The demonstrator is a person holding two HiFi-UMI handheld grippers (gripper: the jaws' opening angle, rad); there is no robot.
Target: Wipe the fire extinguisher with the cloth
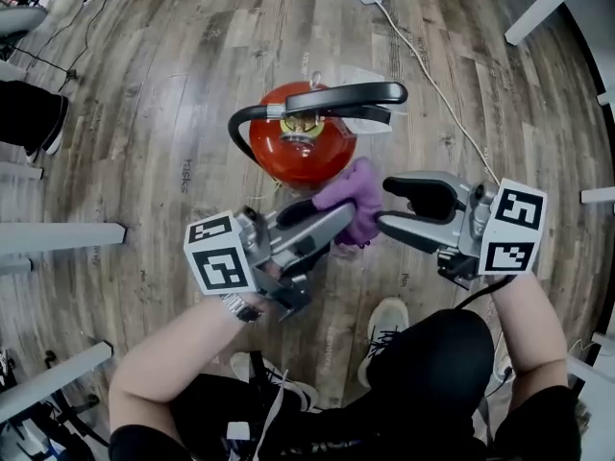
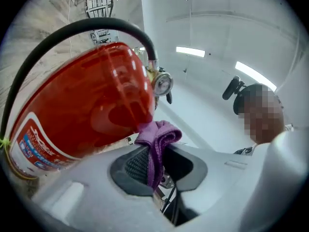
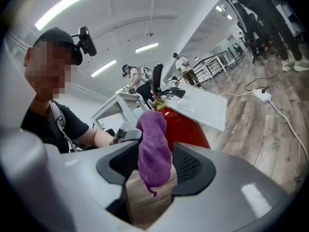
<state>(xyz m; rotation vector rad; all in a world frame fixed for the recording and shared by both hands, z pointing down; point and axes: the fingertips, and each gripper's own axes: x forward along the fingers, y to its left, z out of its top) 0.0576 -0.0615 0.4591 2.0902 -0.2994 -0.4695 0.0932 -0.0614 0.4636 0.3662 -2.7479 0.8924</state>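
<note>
Left tongs (image 1: 338,227) pinch the purple cloth (image 1: 354,198), right tongs (image 1: 384,205) spread around its free end (no grip), fire extinguisher (image 1: 303,142) upright on the floor (image 1: 173,84) just beyond: keep the pinch firm, press cloth flat on the cylinder, overlap strokes

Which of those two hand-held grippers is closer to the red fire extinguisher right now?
Left. The left hand-held gripper pinches the purple cloth right beside the red fire extinguisher. The right hand-held gripper, jaws open, sits beyond the cloth, farther off.
</note>
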